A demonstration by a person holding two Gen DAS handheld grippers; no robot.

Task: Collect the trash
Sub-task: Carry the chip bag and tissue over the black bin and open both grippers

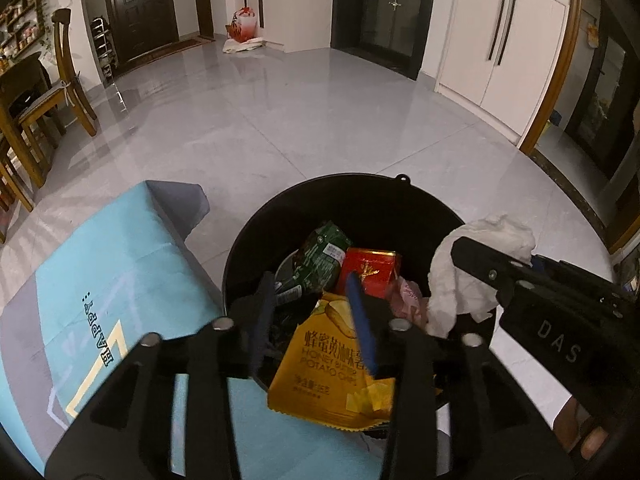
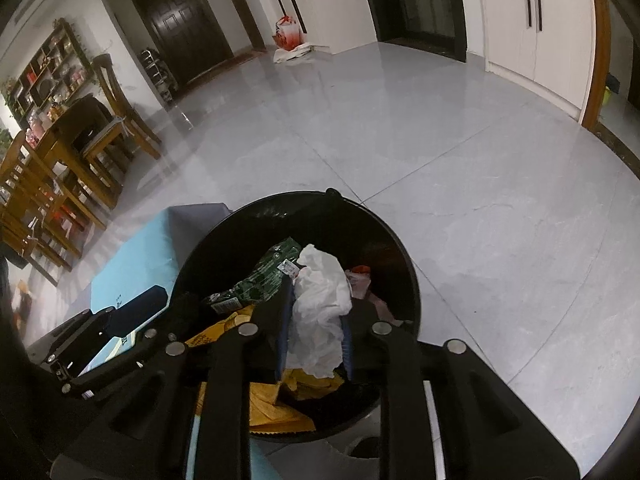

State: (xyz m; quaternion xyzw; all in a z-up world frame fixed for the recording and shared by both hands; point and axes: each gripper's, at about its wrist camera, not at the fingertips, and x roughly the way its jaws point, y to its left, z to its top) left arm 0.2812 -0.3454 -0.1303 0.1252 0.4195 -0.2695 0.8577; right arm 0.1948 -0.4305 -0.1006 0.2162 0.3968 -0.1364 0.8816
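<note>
A black round bin [image 1: 360,196] stands on the grey tile floor and holds a green wrapper [image 1: 320,256], a red packet [image 1: 372,268] and other trash. My left gripper [image 1: 316,312] is open above the bin; a yellow chip bag [image 1: 332,376] hangs over the near rim, touching the right finger. My right gripper [image 2: 316,332] is shut on a crumpled white tissue [image 2: 320,304] over the bin [image 2: 384,236]. The tissue [image 1: 472,264] and right gripper [image 1: 512,276] also show in the left wrist view, over the bin's right rim.
A blue and grey mat [image 1: 100,280] lies left of the bin. Wooden chairs and a table [image 1: 36,104] stand at far left. White cupboards [image 1: 500,48] line the right wall. A red bag [image 1: 242,24] sits by the far wall.
</note>
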